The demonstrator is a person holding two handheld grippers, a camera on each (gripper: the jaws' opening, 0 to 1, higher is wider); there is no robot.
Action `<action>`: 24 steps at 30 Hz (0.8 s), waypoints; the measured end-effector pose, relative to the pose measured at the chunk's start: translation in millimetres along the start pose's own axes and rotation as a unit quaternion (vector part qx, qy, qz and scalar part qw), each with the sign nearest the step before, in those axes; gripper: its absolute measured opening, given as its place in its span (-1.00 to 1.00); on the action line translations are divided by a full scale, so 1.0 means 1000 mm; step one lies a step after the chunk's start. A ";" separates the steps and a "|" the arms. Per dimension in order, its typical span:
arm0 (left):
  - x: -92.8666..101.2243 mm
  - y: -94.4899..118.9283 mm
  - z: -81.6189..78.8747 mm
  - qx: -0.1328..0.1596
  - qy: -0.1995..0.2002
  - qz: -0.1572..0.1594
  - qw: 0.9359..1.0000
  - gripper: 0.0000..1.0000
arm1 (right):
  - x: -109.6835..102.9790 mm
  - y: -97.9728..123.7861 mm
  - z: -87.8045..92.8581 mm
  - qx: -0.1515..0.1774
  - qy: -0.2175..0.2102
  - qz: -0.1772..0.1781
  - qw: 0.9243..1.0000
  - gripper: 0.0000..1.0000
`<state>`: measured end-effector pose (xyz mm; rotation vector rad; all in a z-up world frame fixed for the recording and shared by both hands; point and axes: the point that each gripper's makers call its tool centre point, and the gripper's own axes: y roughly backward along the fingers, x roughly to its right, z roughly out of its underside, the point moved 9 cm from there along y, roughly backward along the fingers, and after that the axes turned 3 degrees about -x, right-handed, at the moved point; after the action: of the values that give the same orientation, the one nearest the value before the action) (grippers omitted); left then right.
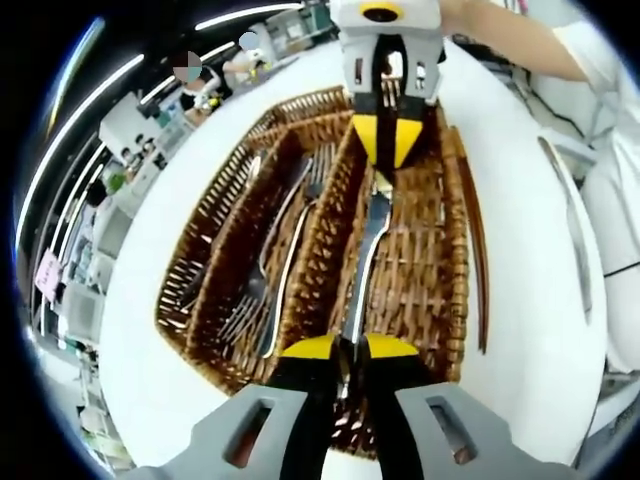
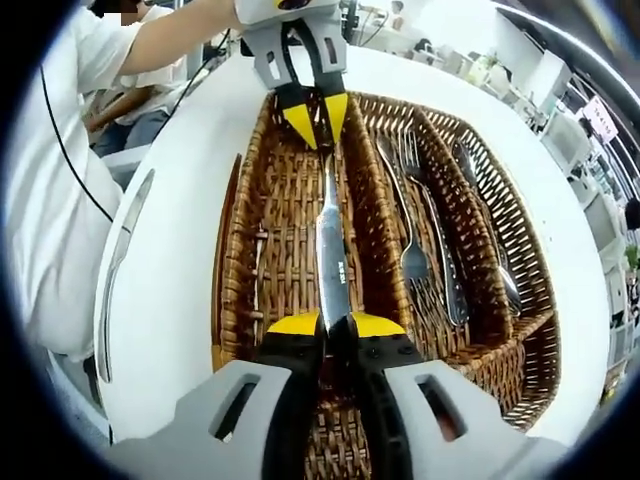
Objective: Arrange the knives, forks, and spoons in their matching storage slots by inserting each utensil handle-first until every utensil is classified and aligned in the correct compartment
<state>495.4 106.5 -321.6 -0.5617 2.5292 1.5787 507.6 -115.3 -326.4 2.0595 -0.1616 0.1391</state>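
A brown wicker tray (image 1: 440, 250) sits on a round white table (image 1: 530, 300). The tray has long slots side by side.

In the left gripper view, the left tool (image 1: 347, 348) is at the near end of the tray. Its yellow tips are squeezed together on one end of a shiny knife (image 1: 368, 250). The knife lies along the widest slot. At the far end of that slot is the right tool (image 1: 383, 140), and its yellow tips pinch the other end of the knife. So both tools hold the same knife, one at each end.

In the right gripper view, the right tool (image 2: 335, 325) is near, shut tight on the knife (image 2: 332, 250), and the left tool (image 2: 313, 118) grips it at the far end.

The next slot holds forks (image 2: 412, 220) lying flat (at least two). The slot past that one holds more silver pieces (image 2: 485, 215); they look like spoons, but it is hard to tell.

Another knife (image 2: 118, 270) lies on the bare table, outside the tray. A person in a white shirt (image 2: 50, 180) stands beside the table.
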 end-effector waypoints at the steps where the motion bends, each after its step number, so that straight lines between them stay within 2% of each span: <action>1: 0.000 0.000 0.000 0.000 0.001 0.001 1.000 -0.86 | 0.000 0.000 0.000 0.001 -0.001 -0.001 1.000 -0.80; 6: 0.001 -0.003 -0.002 0.006 0.004 0.001 1.000 -0.86 | 0.003 0.001 0.002 0.001 -0.009 0.009 1.000 -0.80; 24: 0.002 -0.002 -0.001 0.005 0.008 -0.009 1.000 -0.85 | -0.004 0.002 0.003 0.008 -0.009 0.009 1.000 -0.79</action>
<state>493.9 104.3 -323.4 -0.5976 2.5357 1.5597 503.8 -118.9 -326.9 2.0771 -0.1903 0.1333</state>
